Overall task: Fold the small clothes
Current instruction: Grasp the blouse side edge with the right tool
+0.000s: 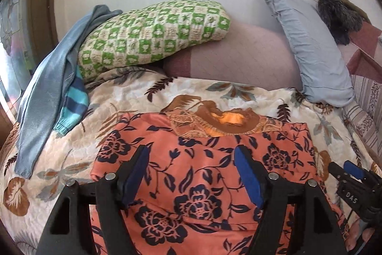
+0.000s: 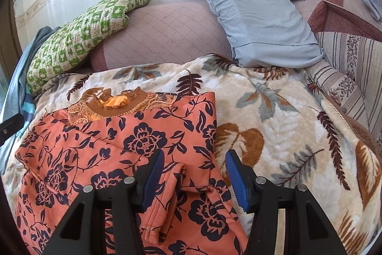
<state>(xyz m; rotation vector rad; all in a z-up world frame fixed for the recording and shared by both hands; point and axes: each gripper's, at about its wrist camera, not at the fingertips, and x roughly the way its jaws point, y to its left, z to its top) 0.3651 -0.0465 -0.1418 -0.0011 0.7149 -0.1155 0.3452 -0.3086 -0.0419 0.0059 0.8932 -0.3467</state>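
Orange floral-print top with brown knit collar (image 1: 205, 183) lies flat on cream leaf-pattern fleece blanket (image 1: 71, 154), lower centre of left wrist view; left gripper (image 1: 191, 173) over it, fingers spread, nothing gripped. Right wrist view: same top (image 2: 107, 147) lower left, folded sleeve edge between right gripper (image 2: 194, 178) blue pads (image 2: 236, 181), fingers released, not pinching.
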